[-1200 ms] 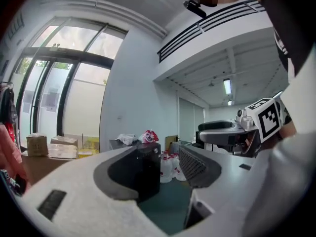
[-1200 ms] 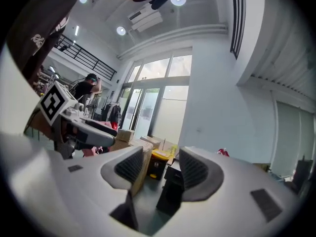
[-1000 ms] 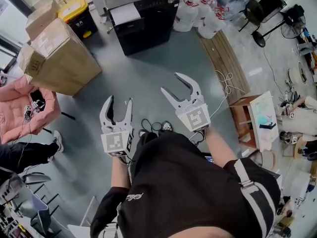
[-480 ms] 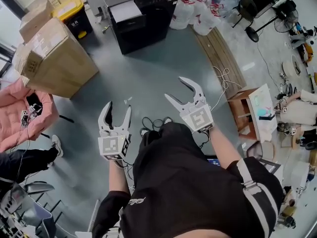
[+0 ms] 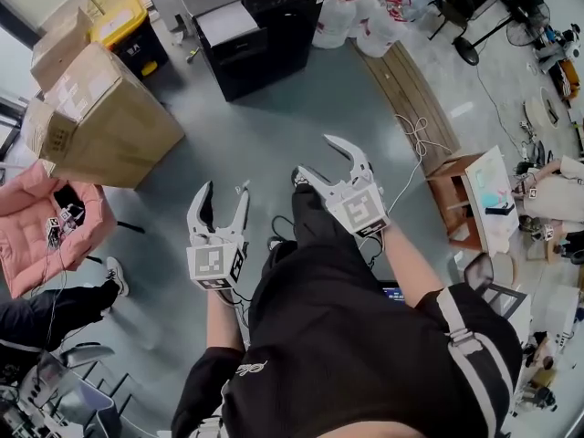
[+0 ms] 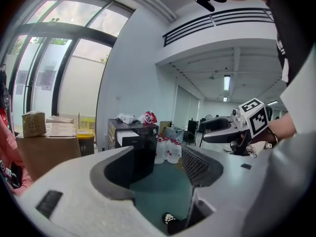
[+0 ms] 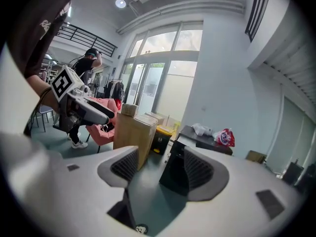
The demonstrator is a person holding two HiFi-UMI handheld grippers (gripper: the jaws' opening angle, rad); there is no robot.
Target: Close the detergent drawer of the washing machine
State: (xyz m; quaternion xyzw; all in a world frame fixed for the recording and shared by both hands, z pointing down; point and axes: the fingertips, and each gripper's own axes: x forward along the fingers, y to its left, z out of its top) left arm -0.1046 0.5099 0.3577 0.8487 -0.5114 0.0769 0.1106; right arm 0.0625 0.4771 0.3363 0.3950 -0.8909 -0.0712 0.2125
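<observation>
Left gripper (image 5: pixel 224 199), right gripper (image 5: pixel 318 158) — jaws just opening wide, empty; cardboard box (image 5: pixel 109 117) ahead-left, washing machine (image 5: pixel 274 48) ahead, white drawer (image 5: pixel 228 23) jutting toward them.

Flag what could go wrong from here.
1. The washing machine stands well across the floor, and a loose white cord near the way could snag a foot.
2. The left gripper and right gripper have just been opening, with nothing between them. Wide jaws might hook the machine's front rather than push flat.

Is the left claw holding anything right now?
No, the left claw stands open, its jaws having just been opening, with only floor and the distant black washing machine between them.
</observation>
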